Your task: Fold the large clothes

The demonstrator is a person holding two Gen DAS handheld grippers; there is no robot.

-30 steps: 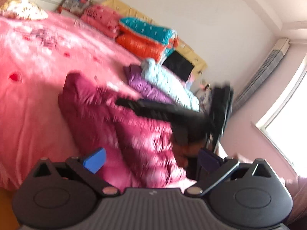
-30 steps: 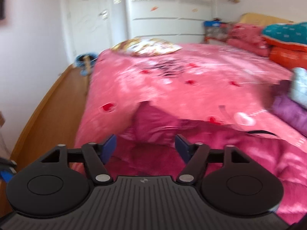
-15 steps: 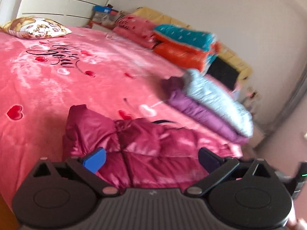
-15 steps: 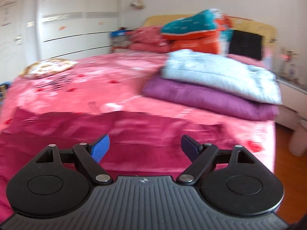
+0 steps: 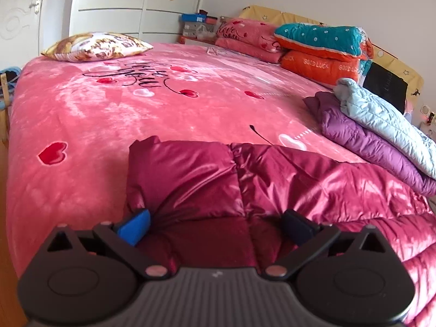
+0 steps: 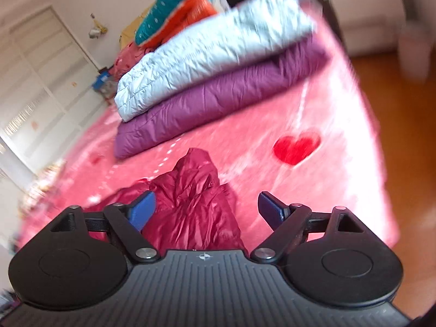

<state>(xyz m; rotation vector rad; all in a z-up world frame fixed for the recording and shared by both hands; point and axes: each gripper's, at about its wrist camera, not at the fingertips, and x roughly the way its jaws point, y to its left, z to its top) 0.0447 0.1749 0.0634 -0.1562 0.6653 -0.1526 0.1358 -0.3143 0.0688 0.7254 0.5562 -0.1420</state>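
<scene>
A: Status of the 2 claws?

B: Left gripper (image 5: 215, 224) has its jaws spread wide, nothing pinched, low over the near edge of the maroon jacket (image 5: 272, 185). Right gripper (image 6: 207, 207) is also spread and empty; one end of the jacket (image 6: 196, 190) bunches up between its fingers. Could be hood or sleeve, view is blurred, can't say.

A: Where's the jacket?

B: Spread across the near side of the bed (image 5: 109, 114), on the pink blanket. Prob. laid broad so each claw can take an end for the fold.

A: Other garments?

B: Purple jacket (image 5: 368, 139) with a pale blue jacket (image 5: 381, 114) stacked on top, just beside the maroon one. Looks like the finished pile, kept clear of the work area.

A: Any writing?

B: Orange quilt (image 5: 318, 66) reads "GOOD LUCK", repeated. Pink pillow (image 5: 245, 34) reads "Love". Blanket script: "you" legible, rest approx.
</scene>
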